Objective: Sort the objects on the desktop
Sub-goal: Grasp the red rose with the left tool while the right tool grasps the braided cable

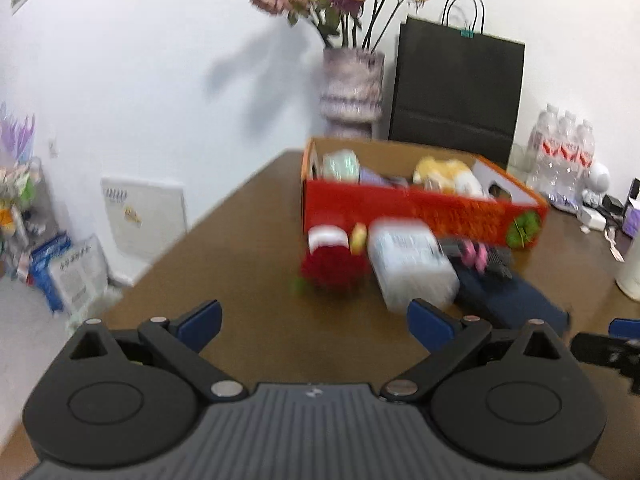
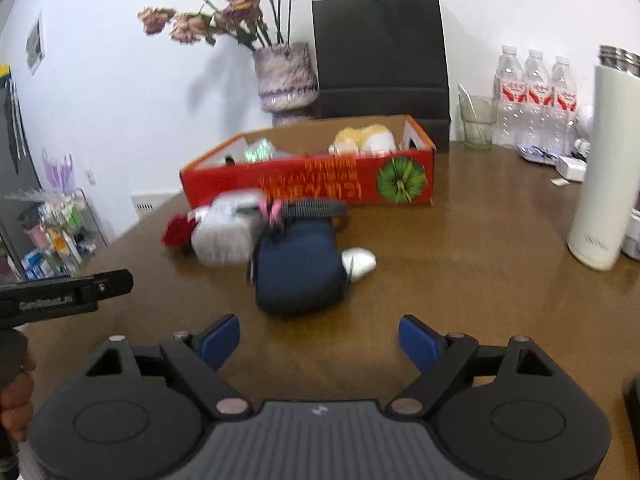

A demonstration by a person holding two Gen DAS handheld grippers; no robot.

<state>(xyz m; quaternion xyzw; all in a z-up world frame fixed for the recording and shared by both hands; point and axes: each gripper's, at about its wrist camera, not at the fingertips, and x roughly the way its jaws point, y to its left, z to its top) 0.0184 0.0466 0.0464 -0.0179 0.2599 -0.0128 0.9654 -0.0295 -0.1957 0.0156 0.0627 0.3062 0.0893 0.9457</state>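
A red cardboard box [image 1: 420, 208] [image 2: 320, 184] with several items inside stands on the brown table [image 1: 248, 264] [image 2: 460, 280]. In front of it lie a red rose-like item [image 1: 332, 264] [image 2: 176, 232], a white packet [image 1: 412, 268] [image 2: 224, 232], a dark blue pouch [image 1: 516, 300] [image 2: 298, 264] and a silver object [image 2: 360, 262]. My left gripper [image 1: 314, 322] is open and holds nothing, short of the packet. My right gripper [image 2: 320, 340] is open with nothing between its fingers, just short of the pouch.
At the back stand a vase of dried flowers [image 1: 352, 92] [image 2: 286, 76], a black paper bag [image 1: 458, 92] [image 2: 380, 52] and water bottles [image 1: 564, 152] [image 2: 536, 96]. A tall white flask [image 2: 604, 168] stands at the right. The table's left edge drops off to shelves.
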